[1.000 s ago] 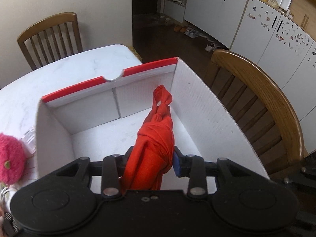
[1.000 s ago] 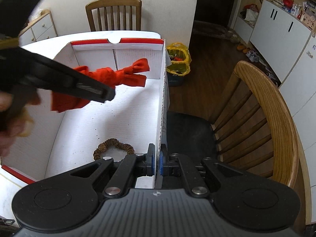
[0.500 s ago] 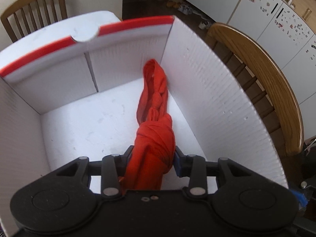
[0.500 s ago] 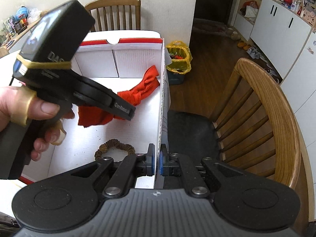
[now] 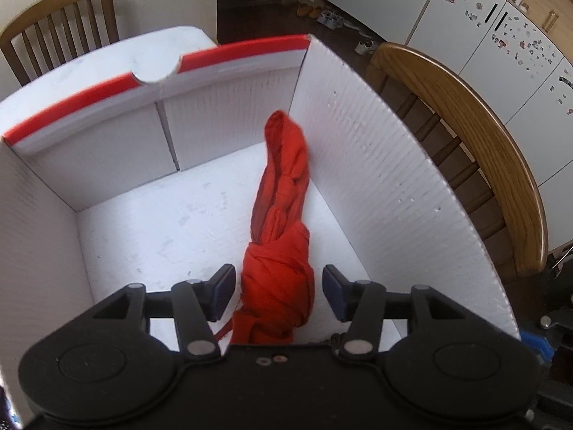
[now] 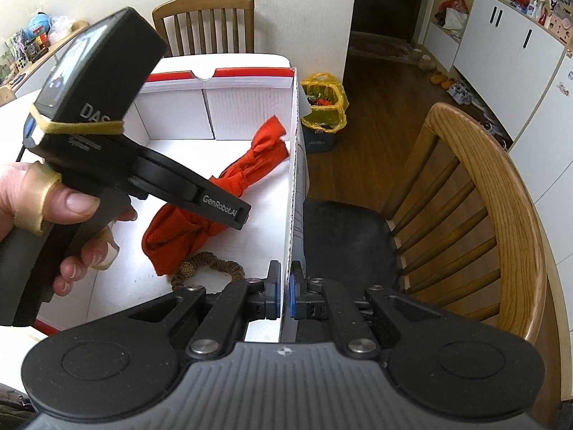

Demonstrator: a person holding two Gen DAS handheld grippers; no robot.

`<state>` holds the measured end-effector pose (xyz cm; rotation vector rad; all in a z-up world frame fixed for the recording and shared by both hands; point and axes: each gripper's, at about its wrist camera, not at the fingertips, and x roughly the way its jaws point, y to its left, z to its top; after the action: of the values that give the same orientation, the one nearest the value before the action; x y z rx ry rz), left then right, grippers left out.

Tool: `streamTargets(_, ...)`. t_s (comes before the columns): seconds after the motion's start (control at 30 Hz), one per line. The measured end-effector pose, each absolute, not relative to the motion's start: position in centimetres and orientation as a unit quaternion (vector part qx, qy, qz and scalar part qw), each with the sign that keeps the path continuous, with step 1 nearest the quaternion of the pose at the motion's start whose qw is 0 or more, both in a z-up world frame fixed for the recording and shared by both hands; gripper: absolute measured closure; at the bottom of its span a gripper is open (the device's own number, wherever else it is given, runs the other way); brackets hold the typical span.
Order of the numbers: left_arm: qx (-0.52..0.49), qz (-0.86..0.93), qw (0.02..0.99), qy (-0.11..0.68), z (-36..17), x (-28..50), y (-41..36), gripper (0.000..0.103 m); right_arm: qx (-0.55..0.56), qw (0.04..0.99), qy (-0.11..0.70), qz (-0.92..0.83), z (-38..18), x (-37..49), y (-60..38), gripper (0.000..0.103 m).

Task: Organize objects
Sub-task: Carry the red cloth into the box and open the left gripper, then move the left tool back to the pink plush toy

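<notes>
- Left wrist view: we look down into the white box (image 5: 376, 165) with the red-edged far wall. The red knotted cloth (image 5: 283, 222) lies on the box floor, its long axis running straight away from us, thick knotted end nearest and thin tail reaching toward the far right corner, close along the right wall.
- Our left gripper (image 5: 279, 292) has just been opening; its jaws now stand spread, one on each side of the knot. A sliver of gap shows between each blue pad and the fabric, so we judge the cloth released, though it is between the jaws.
- Because the cloth lies in line with the gripper, we judge a straight lift upward the clean way out; a sideways pull could drag the knot.
- Right wrist view: our right gripper (image 6: 283, 295) is pressed together on the box's near right wall (image 6: 292, 193), pinching the thin board edge and steadying the box.
- From here the cloth (image 6: 229, 197) runs diagonally from near left to far right across the floor, its nearer end just beside a brown beaded ring (image 6: 207, 268); whether they touch we cannot tell.
- The left hand (image 6: 46, 215) and its gripper hang over the cloth's thick end, clearly nearer to it than the right gripper, which sits at the rim beside the wooden chair (image 6: 476, 215).
</notes>
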<state>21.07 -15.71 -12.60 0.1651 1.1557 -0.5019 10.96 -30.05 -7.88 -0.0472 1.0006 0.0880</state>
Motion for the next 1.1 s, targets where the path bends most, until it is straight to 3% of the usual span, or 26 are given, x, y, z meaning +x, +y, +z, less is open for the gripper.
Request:
streamTargets(0.47,0.088,-0.218,0.840,0.489,-7.2,19.6,-11.7,0.040,-0.039,0.876,0.478,0.046,-8.0,10.9,-29.8,0.099)
streamTargets(0.7,0.078,-0.205,0.857,0.466,-5.5,18.8,-13.1,0.035,-0.048,0.876,0.477,0.048,-7.8,10.7,-29.7,0.099)
streamTargets(1.1,0.059,-0.181,0.880,0.436,-2.7,16.9,-10.0,0.031,-0.053,0.877,0.476,0.049,-7.6,10.6,-29.6,0.099)
